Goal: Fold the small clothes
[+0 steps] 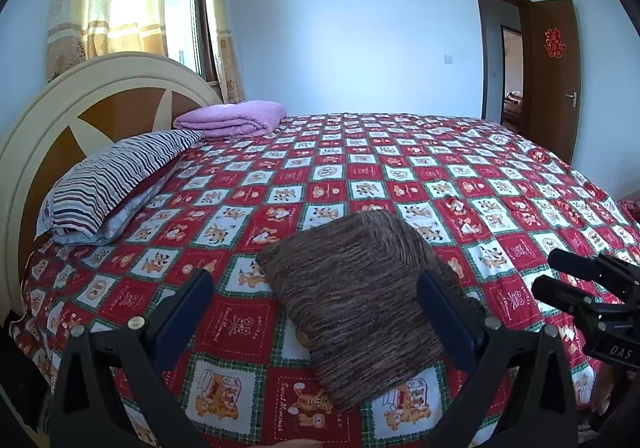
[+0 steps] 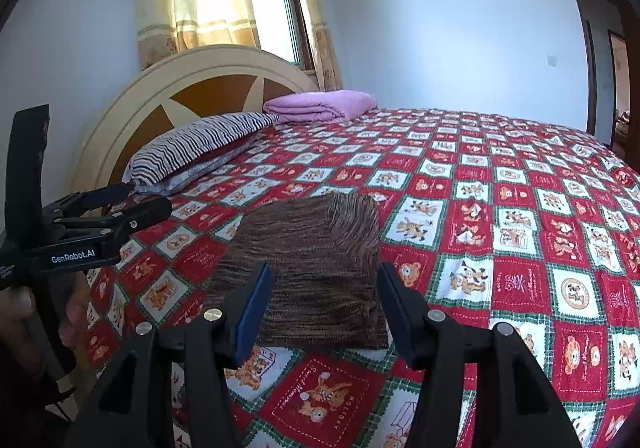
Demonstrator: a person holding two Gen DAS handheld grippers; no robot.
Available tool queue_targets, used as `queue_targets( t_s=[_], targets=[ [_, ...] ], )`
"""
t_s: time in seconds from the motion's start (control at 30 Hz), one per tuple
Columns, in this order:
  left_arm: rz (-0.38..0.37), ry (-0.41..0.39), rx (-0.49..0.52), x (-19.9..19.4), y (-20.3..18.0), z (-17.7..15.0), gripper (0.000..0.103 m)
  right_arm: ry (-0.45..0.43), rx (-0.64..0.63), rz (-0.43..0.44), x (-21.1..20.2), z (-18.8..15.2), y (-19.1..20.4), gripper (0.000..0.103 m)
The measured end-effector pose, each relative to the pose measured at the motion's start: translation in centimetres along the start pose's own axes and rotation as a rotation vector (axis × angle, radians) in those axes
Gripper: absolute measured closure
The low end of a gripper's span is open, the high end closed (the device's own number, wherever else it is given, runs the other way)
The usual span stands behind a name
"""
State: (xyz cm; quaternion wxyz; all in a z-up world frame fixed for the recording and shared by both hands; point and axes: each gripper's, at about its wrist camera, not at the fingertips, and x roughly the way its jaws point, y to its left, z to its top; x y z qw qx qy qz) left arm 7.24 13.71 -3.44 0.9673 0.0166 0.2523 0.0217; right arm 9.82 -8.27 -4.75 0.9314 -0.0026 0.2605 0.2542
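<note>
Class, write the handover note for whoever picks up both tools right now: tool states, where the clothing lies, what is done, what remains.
Left tool: open, holding nothing, above the bed's near edge.
Right tool: open, holding nothing, beside it.
Brown knit garment: lies folded in a compact rectangle on the red patchwork quilt, untouched by either tool.
Done: this fold looks complete.
Left: no other small clothes visible; only a striped pillow and a folded purple blanket by the headboard.
</note>
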Motion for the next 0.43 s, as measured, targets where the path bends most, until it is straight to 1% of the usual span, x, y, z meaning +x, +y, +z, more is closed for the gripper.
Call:
queue_targets(
  t_s=[0.17, 0.37, 0.43],
  targets=[
    [0.01, 0.012, -0.005, 0.48, 0.23, -0.05, 0.0, -0.002, -0.001, 0.001, -0.13, 0.03, 0.07, 0.047],
    [0.024, -0.013, 0.012, 0.32, -0.03, -0.13, 0.0, 0.016, -0.009, 0.007, 0.23, -0.21, 0.47, 0.047],
    [0.019, -0.007, 0.013, 0.44, 0.02, -0.13, 0.0, 0.019, -0.015, 0.008, 0.34, -0.27, 0.64, 0.047]
  ],
)
